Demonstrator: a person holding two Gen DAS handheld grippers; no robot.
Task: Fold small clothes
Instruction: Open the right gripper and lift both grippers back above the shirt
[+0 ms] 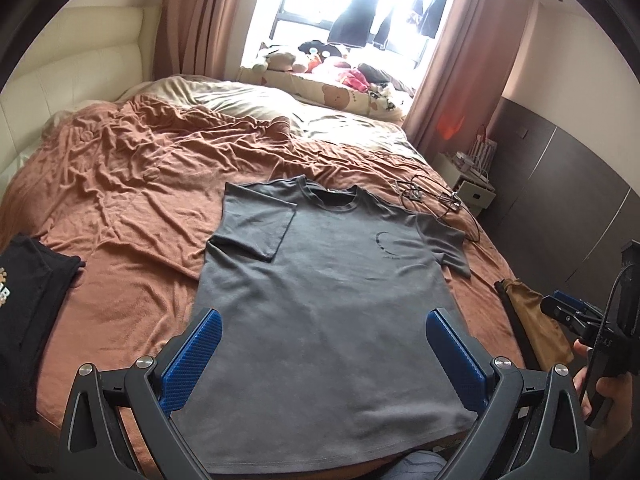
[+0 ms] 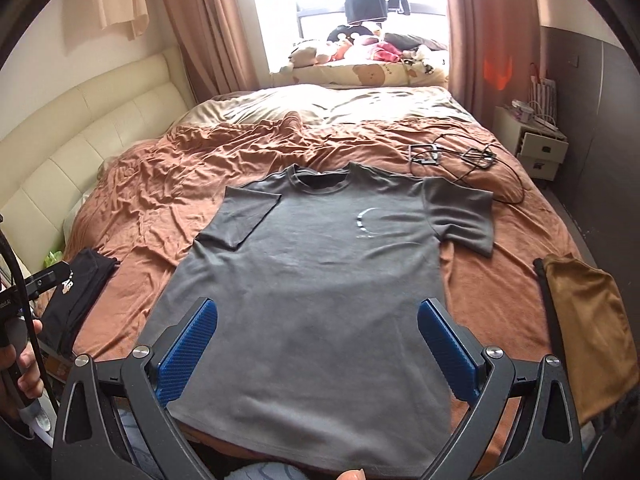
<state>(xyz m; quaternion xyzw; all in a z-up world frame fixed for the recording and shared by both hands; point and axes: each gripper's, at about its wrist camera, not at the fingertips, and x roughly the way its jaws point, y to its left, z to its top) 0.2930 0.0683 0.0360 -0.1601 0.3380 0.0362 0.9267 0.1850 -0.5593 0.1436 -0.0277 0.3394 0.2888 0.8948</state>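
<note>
- My left hand-held gripper has its blue pads spread wide with nothing between them, hanging above the lower part of the shirt.
- My right hand-held gripper is likewise spread wide and empty, above the same hem area.
- The grey T-shirt lies flat and face up on the bed, collar towards the window, its left sleeve folded in over the chest.
- A folded black garment sits left of it on the rust-coloured sheet.
- A tan cloth lies at the right edge, and cables lie beyond the shirt's shoulder.
</note>
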